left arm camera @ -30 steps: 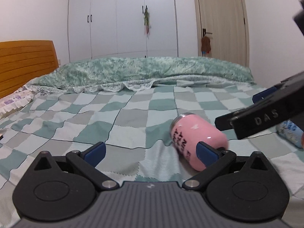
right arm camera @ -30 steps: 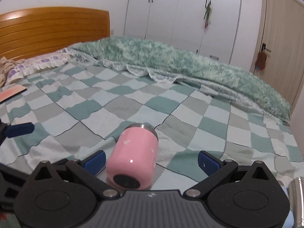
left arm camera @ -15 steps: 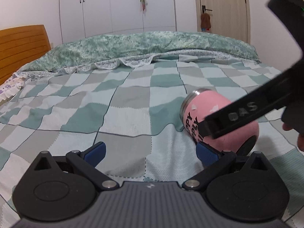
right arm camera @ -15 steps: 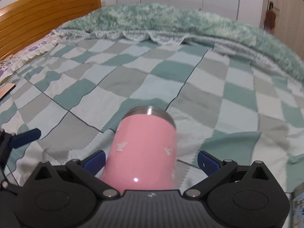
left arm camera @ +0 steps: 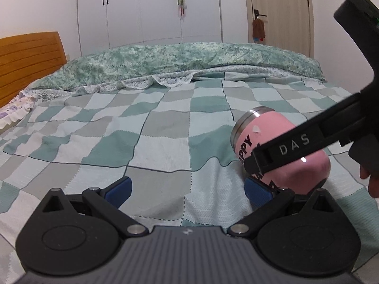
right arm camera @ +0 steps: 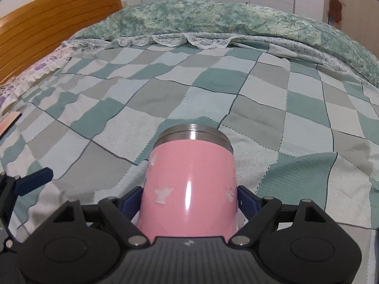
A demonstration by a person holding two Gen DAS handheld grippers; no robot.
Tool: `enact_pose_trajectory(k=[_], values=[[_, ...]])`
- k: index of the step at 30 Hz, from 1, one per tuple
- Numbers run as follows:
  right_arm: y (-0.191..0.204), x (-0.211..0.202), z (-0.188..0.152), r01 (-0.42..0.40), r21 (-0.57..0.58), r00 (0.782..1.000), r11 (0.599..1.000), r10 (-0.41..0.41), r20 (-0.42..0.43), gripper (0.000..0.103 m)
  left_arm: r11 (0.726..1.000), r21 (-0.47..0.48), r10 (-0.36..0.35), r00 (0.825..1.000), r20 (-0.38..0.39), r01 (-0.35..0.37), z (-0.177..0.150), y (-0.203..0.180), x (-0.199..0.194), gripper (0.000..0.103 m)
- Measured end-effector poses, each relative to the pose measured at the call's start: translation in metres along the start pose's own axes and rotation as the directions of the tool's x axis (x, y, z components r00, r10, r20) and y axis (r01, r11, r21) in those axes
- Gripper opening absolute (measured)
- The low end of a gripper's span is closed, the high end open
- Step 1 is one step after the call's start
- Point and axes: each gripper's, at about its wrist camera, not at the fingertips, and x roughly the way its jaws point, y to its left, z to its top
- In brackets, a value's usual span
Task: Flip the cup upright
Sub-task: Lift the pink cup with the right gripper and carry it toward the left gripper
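Note:
A pink cup (right arm camera: 190,189) with a steel rim lies on its side on the checked bedspread (right arm camera: 165,99), rim pointing away from me. My right gripper (right arm camera: 190,200) has closed around the cup's body, blue pads touching both sides. In the left wrist view the cup (left arm camera: 274,132) lies at the right, crossed by the right gripper's black finger (left arm camera: 293,145). My left gripper (left arm camera: 187,190) is open and empty over the bedspread, its right pad beside the cup's base.
A rumpled green quilt (left arm camera: 180,59) lies across the far side of the bed. A wooden headboard (right arm camera: 54,19) and pillows (right arm camera: 35,75) are at the left. White wardrobes (left arm camera: 149,9) and a door (left arm camera: 281,11) stand behind.
My right gripper has moved forward over the cup and its fingers have closed in on the cup's sides. The left gripper has shifted slightly and stays open.

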Motion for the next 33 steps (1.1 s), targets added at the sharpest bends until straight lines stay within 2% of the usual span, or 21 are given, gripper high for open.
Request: enact_pose_trajectory(k=[8, 13, 20, 25, 33], values=[[0.004, -0.067, -0.011, -0.012, 0.003, 0.998, 1.000, 0.012, 0.068, 0.084, 1.000, 0.002, -0.001, 0.999, 0.041, 0.001, 0.008, -0.012, -0.056, 0.103], [-0.001, -0.120, -0.034, -0.012, 0.024, 0.996, 1.000, 0.010, 0.094, 0.084, 1.000, 0.018, -0.011, 0.998, 0.067, 0.010, 0.007, -0.030, -0.102, 0.103], [-0.016, -0.184, -0.095, 0.020, 0.068, 0.995, 0.997, -0.026, 0.094, 0.084, 0.996, 0.065, -0.059, 0.995, 0.086, 0.053, -0.014, -0.070, -0.164, 0.103], [-0.029, -0.215, -0.147, 0.055, 0.098, 0.996, 0.994, -0.062, 0.066, 0.084, 0.992, 0.077, -0.107, 0.992, 0.064, 0.102, -0.041, -0.098, -0.195, 0.103], [-0.050, -0.224, -0.212, 0.113, 0.170, 0.994, 0.979, -0.113, -0.010, 0.084, 0.983, 0.106, -0.152, 0.988, 0.018, 0.150, -0.079, -0.133, -0.220, 0.103]])
